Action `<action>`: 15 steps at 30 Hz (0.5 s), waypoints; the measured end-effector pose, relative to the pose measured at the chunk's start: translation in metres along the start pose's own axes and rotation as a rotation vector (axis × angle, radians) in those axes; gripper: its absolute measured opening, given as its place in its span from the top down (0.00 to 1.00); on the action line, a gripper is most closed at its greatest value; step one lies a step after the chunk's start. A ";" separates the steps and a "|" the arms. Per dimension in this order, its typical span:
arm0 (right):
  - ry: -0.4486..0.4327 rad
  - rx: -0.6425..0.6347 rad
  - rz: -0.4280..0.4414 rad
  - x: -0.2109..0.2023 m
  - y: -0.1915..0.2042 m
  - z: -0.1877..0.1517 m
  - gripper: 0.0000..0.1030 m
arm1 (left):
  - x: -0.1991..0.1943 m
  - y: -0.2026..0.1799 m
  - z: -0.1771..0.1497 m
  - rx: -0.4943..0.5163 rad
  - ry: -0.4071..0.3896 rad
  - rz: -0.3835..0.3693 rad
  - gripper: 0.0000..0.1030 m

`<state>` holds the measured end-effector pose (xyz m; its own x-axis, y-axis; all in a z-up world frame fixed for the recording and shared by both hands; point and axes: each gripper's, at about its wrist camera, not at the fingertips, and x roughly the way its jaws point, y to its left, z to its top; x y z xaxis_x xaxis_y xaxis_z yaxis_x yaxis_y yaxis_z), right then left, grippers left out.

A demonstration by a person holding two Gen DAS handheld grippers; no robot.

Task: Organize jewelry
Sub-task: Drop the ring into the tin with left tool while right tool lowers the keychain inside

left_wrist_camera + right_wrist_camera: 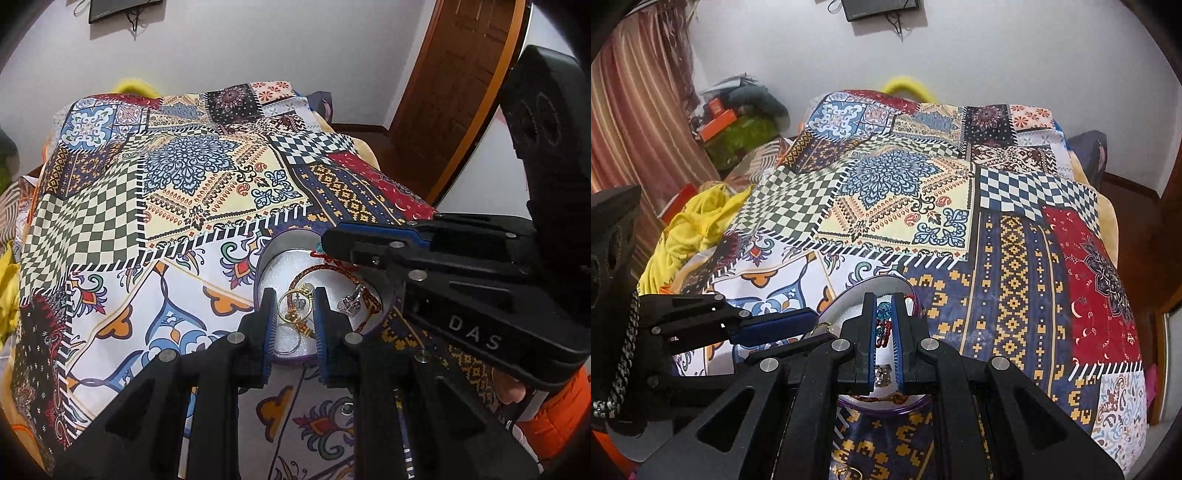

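home bedroom, bed under patchwork-print bedspread (923, 206), yellow garment (698, 225) crumpled at its side, striped curtain (639, 110), wooden door (458, 92), dark wall-mounted screen (882, 9) with dangling cables, clutter pile (738, 122) in corner

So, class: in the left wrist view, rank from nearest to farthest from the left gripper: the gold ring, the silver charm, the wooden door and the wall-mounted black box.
1. Gold ring: between the left gripper's fingers, in the round box.
2. Silver charm: just right, same box.
3. Wooden door: far right, past the bed.
4. Black box: top left, on the back wall.
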<state>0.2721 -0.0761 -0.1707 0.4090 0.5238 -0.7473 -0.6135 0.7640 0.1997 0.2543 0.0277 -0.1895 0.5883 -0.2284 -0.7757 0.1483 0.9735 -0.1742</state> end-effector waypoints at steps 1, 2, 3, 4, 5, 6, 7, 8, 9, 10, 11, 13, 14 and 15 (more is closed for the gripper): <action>0.003 0.000 0.002 0.000 0.000 0.000 0.93 | 0.000 0.000 0.000 0.000 0.001 -0.001 0.82; 0.004 -0.001 0.002 0.001 0.000 -0.001 0.93 | 0.000 0.000 0.000 0.001 0.002 -0.001 0.82; 0.008 -0.002 0.000 0.001 0.000 -0.001 0.93 | 0.000 0.000 0.000 0.002 0.002 0.000 0.82; 0.012 -0.005 0.000 0.001 0.000 -0.001 0.93 | 0.000 0.000 0.000 0.002 0.003 0.001 0.82; 0.015 -0.007 -0.003 0.001 0.000 -0.001 0.93 | 0.000 0.000 0.000 0.002 0.003 0.002 0.82; 0.017 -0.010 -0.008 0.001 0.001 -0.001 0.93 | 0.000 0.000 0.000 0.001 0.001 0.001 0.82; 0.019 -0.011 -0.010 0.001 0.001 -0.001 0.93 | -0.001 0.000 0.000 0.001 0.001 0.000 0.82; 0.022 -0.011 -0.010 0.002 0.001 -0.001 0.93 | -0.002 0.000 0.000 0.001 0.000 -0.002 0.82; 0.028 -0.010 -0.010 0.002 0.002 -0.002 0.93 | -0.003 -0.001 0.000 0.001 0.001 -0.003 0.82; 0.031 -0.009 -0.012 0.002 0.002 -0.002 0.93 | -0.003 -0.001 0.000 0.001 0.001 -0.003 0.82; 0.032 -0.010 -0.016 0.001 0.002 -0.002 0.92 | -0.004 -0.001 0.000 0.002 0.003 -0.004 0.81; 0.025 -0.012 -0.029 -0.001 0.002 -0.001 0.90 | -0.005 -0.001 0.000 0.008 0.012 0.005 0.81; 0.022 -0.014 -0.036 -0.003 0.003 -0.001 0.88 | -0.006 -0.001 -0.001 0.009 0.013 0.010 0.80; 0.018 -0.015 -0.040 -0.005 0.003 -0.001 0.86 | -0.006 -0.001 -0.001 0.008 0.014 0.011 0.80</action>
<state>0.2677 -0.0766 -0.1673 0.4209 0.4858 -0.7661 -0.6071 0.7783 0.1601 0.2498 0.0278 -0.1849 0.5786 -0.2171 -0.7862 0.1480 0.9759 -0.1605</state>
